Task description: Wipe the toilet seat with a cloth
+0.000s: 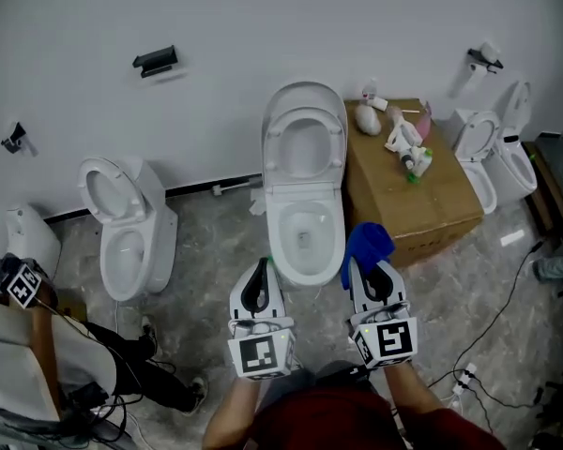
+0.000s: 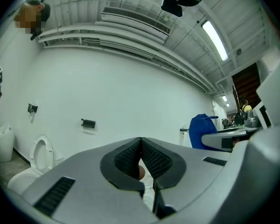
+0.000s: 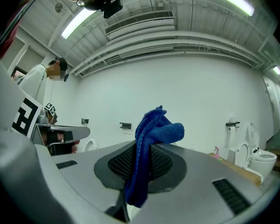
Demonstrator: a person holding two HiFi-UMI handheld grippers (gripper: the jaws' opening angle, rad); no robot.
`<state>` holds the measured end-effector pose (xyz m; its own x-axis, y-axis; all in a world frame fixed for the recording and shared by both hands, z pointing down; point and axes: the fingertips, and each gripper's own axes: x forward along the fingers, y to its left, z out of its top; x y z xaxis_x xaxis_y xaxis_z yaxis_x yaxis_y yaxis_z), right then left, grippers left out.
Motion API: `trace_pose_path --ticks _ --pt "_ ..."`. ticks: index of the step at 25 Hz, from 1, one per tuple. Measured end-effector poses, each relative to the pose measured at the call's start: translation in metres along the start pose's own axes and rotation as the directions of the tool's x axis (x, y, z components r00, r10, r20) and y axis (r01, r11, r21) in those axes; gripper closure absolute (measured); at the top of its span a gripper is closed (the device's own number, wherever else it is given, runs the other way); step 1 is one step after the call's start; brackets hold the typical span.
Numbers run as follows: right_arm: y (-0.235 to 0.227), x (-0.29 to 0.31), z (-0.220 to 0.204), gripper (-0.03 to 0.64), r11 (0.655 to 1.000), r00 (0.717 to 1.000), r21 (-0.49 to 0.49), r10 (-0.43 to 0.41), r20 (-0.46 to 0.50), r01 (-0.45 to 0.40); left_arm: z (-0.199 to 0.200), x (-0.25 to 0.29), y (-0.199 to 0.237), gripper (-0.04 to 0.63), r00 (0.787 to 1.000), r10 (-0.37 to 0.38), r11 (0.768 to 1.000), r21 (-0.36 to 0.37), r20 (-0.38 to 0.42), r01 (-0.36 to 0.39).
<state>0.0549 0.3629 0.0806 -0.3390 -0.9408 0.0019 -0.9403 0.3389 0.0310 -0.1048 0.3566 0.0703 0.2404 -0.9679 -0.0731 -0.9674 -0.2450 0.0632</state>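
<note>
A white toilet (image 1: 305, 237) stands against the wall in the head view, its lid and seat (image 1: 305, 139) raised. My left gripper (image 1: 260, 272) is level just in front of the bowl's near left rim, jaws shut with nothing between them (image 2: 141, 148). My right gripper (image 1: 368, 268) is at the bowl's near right side, shut on a crumpled blue cloth (image 1: 366, 244). In the right gripper view the cloth (image 3: 151, 129) stands up out of the closed pads and hangs down in front. The left gripper view also catches the cloth (image 2: 203, 129) at its right.
A cardboard box (image 1: 422, 204) with a spray bottle (image 1: 408, 148) and small items sits right of the toilet. More toilets stand left (image 1: 122, 228) and right (image 1: 493, 153). A person (image 1: 38, 345) is at the lower left. Cables (image 1: 507, 307) lie on the floor.
</note>
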Motion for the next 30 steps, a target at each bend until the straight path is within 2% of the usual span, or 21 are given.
trace_pose_path --ticks 6,12,21,30 --pt "-0.007 0.03 -0.014 0.558 1.0 1.0 0.006 -0.013 -0.008 0.013 -0.017 0.03 0.011 0.578 1.0 -0.019 1.0 -0.008 -0.018 0.019" --pt "-0.04 0.079 -0.029 0.558 0.999 1.0 0.036 -0.017 -0.014 0.018 -0.03 0.084 0.016 0.578 1.0 0.004 1.0 -0.013 -0.025 -0.004" --pt "-0.115 0.175 -0.052 0.558 0.998 0.999 0.041 0.039 -0.021 -0.038 -0.046 0.205 0.008 0.578 0.998 0.059 0.998 -0.005 -0.01 -0.059" --pt "-0.155 0.272 -0.108 0.558 0.991 0.993 0.069 0.114 -0.025 -0.113 -0.097 0.299 0.012 0.578 0.997 0.075 0.997 0.037 -0.014 -0.075"
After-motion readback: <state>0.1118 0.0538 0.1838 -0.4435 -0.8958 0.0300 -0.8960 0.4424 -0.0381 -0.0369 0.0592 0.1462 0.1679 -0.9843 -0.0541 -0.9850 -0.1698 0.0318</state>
